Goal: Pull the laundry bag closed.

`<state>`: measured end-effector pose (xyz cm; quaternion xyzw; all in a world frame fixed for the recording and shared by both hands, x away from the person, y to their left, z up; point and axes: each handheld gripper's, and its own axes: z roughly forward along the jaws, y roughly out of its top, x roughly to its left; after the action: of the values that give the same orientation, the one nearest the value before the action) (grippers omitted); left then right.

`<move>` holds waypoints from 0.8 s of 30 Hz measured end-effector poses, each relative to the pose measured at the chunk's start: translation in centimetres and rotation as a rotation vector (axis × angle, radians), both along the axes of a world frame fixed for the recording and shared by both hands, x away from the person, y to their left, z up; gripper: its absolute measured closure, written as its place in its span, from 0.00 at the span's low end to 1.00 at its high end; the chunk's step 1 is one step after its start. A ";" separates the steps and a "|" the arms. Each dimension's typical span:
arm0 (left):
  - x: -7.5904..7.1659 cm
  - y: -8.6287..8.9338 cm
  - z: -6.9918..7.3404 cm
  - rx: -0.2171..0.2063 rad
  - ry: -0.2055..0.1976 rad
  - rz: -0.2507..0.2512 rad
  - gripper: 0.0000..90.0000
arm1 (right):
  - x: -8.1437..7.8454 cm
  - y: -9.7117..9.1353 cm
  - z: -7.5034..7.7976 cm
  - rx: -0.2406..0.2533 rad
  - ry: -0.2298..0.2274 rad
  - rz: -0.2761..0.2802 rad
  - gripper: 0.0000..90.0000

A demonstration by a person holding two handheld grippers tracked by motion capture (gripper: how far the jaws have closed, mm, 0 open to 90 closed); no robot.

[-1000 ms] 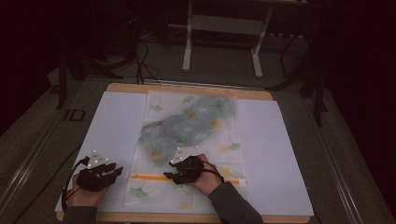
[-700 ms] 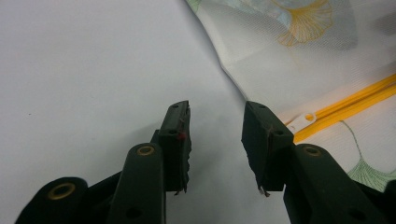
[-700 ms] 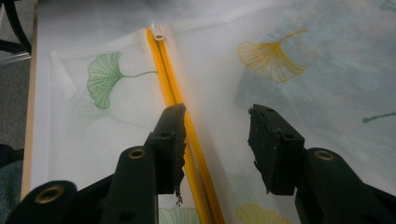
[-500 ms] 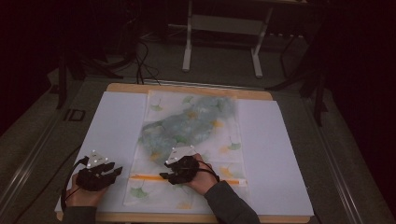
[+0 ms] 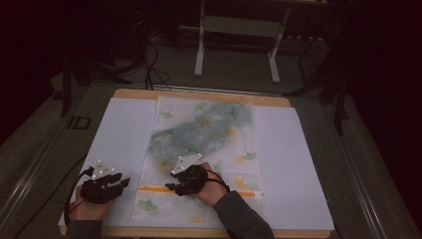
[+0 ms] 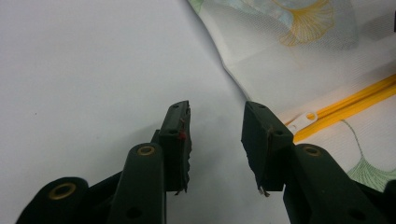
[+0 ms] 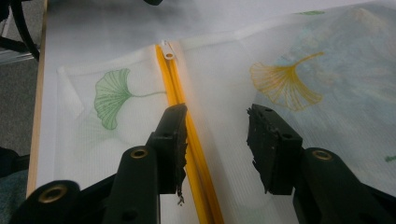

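A white mesh bag (image 5: 239, 149) printed with ginkgo leaves lies flat on the table, with a blue-green garment (image 5: 199, 132) inside it. A yellow zipper (image 5: 239, 192) runs across its near end. My left gripper (image 5: 122, 183) rests on the white sheet just left of the bag. Its jaws have just been opening and stand open (image 6: 215, 112) with nothing between them. The white zipper pull (image 6: 301, 119) lies just right of its right jaw. My right gripper (image 5: 171, 186) hovers open (image 7: 217, 114) over the bag, with the zipper (image 7: 180, 88) passing by its left jaw. The pull (image 7: 167, 49) lies farther ahead.
A white sheet (image 5: 119, 129) covers the wooden table (image 5: 199, 94), whose edges show at the front and back. Beyond the table stand a metal frame (image 5: 239, 25) and cables on a dark floor.
My right gripper has shifted slightly to the left along the zipper. The left hand has stayed where it was.
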<state>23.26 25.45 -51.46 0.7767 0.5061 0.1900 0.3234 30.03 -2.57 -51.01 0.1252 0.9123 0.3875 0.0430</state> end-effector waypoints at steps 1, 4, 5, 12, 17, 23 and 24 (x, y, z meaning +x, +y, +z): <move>0.0 0.0 0.0 0.001 0.000 0.000 0.69 | 0.0 0.1 0.0 0.001 -0.002 0.005 0.63; 0.0 0.0 0.0 0.001 0.002 0.000 0.69 | 0.0 0.3 -0.1 0.001 -0.002 0.005 0.64; 0.0 0.1 0.0 0.003 0.003 0.000 0.69 | 0.0 0.4 -0.1 0.000 0.000 0.006 0.64; 0.0 0.1 0.0 0.003 0.008 -0.001 0.69 | 0.0 1.0 -0.5 0.000 0.018 0.020 0.69; 0.0 0.1 0.1 0.003 0.010 -0.001 0.68 | 0.0 1.5 -0.6 0.000 0.023 0.031 0.70; 0.0 0.2 0.0 -0.002 0.015 -0.002 0.68 | 0.0 2.5 -0.6 0.011 0.034 0.036 0.71; 0.0 0.2 0.1 -0.002 0.014 -0.003 0.68 | -0.1 2.7 -0.6 0.010 0.030 0.042 0.72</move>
<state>23.27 25.65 -51.41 0.7786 0.5072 0.1835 0.3207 29.94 0.10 -51.61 0.1120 0.9134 0.3907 0.0204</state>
